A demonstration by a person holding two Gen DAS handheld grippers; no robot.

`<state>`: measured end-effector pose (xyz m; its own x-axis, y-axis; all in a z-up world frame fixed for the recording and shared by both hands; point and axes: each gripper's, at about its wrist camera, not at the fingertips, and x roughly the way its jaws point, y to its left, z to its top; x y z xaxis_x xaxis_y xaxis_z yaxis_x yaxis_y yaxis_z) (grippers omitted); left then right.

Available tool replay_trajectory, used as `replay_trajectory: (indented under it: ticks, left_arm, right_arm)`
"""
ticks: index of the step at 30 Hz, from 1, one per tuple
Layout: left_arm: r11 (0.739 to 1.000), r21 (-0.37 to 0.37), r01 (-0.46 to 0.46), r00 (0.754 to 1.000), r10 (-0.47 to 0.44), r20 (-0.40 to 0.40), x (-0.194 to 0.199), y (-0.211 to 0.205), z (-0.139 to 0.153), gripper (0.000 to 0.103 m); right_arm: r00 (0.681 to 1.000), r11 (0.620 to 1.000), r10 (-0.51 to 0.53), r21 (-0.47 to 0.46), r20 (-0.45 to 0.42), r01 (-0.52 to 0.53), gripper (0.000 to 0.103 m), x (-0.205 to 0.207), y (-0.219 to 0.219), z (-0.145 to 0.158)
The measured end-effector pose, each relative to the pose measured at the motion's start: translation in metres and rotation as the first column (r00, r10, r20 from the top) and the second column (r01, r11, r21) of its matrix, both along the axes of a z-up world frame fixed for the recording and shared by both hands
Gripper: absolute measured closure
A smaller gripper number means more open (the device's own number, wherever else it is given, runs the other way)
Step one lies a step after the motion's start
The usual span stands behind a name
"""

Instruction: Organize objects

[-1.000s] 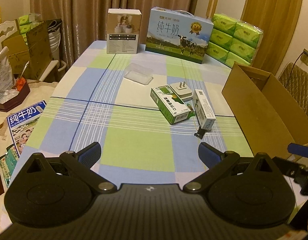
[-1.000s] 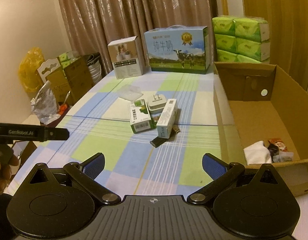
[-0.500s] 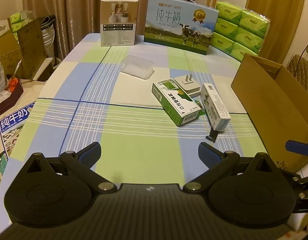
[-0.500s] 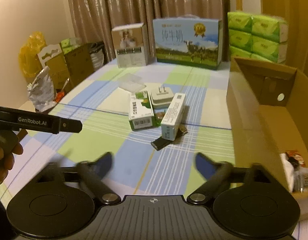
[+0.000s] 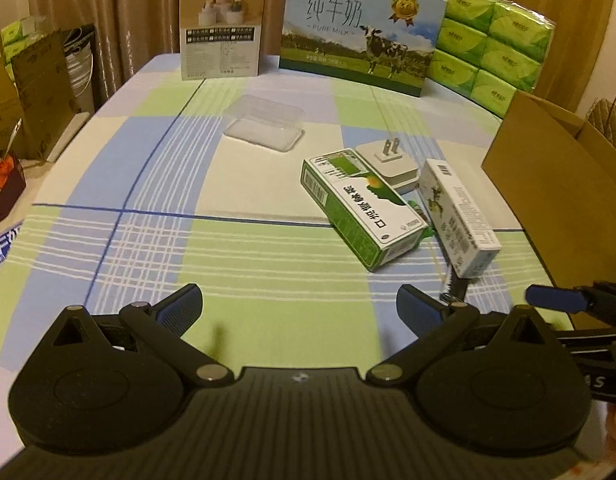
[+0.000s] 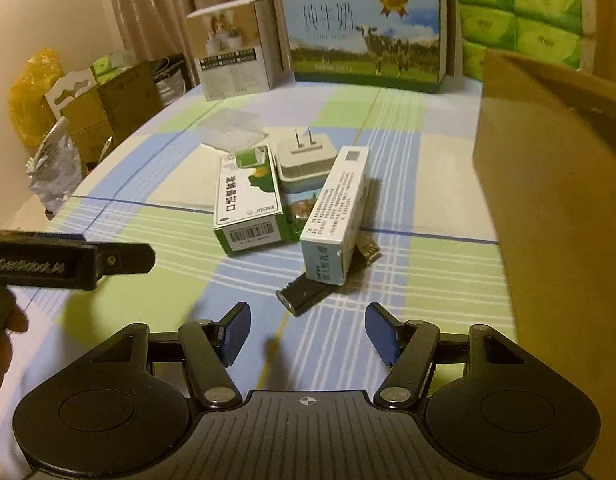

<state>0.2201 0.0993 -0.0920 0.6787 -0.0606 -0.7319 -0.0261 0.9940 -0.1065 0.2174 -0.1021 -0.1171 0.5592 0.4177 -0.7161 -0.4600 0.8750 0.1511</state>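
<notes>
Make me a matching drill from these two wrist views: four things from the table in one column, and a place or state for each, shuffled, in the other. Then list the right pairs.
Things
1. green box
2. white charger
3. black stick
4. clear plastic case

Places or states
A. partly under the white carton, its end poking out toward the right claw
B. prongs pointing up
C. lying flat, barcode end facing the right wrist camera
D. empty, apart from the cluster, nearer the far boxes

Pairs: 1-C, 2-B, 3-A, 4-D
</notes>
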Motion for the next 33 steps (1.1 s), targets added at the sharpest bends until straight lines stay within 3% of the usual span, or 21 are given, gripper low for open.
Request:
replay_trajectory:
  ticks: [5, 10, 12, 15, 16, 22, 27, 33]
  left_arm:
    - [1.0, 0.023, -0.007, 1.0, 0.007, -0.01, 0.006, 0.002, -0.009, 0.002]
    - [1.0, 0.014, -0.012, 1.0, 0.013, -0.009, 0.012, 0.004, -0.011, 0.002]
    - [1.0, 0.017, -0.007, 1.0, 0.007, -0.008, 0.013, 0.003, -0.012, 0.002]
    - [1.0, 0.006, 0.007, 1.0, -0.007, -0.009, 0.014, 0.002, -0.012, 0.002]
    - [1.0, 0.004, 0.011, 1.0, -0.011, -0.009, 0.014, 0.001, -0.012, 0.002]
    - [1.0, -0.003, 0.025, 1.0, -0.025, -0.003, 0.015, -0.003, -0.011, 0.002]
    - [0.999, -0.008, 0.041, 0.999, -0.041, 0.003, 0.017, -0.007, -0.012, 0.002]
    - [0.997, -0.016, 0.076, 0.997, -0.076, 0.015, 0.02, -0.018, -0.014, 0.002]
  right_arm:
    - [0.999, 0.999, -0.036, 0.022, -0.012, 0.037, 0.041, 0.021, 0.01, -0.012]
    - [0.998, 0.999, -0.05, -0.007, 0.033, 0.05, 0.042, 0.029, 0.02, -0.017]
    - [0.997, 0.997, -0.056, -0.042, 0.048, 0.058, 0.06, 0.028, 0.02, -0.016]
    - [0.997, 0.995, -0.066, -0.065, 0.042, 0.069, 0.078, 0.028, 0.015, -0.014]
    - [0.997, 0.994, -0.07, -0.077, 0.04, 0.073, 0.08, 0.028, 0.015, -0.013]
    - [0.993, 0.984, -0.109, -0.14, 0.034, 0.113, 0.081, 0.014, 0.0, -0.007]
    - [0.998, 0.988, -0.059, -0.139, 0.028, 0.062, 0.081, -0.014, -0.005, 0.0]
    - [0.998, 0.991, -0.066, -0.114, -0.006, 0.065, 0.081, -0.014, -0.007, -0.002]
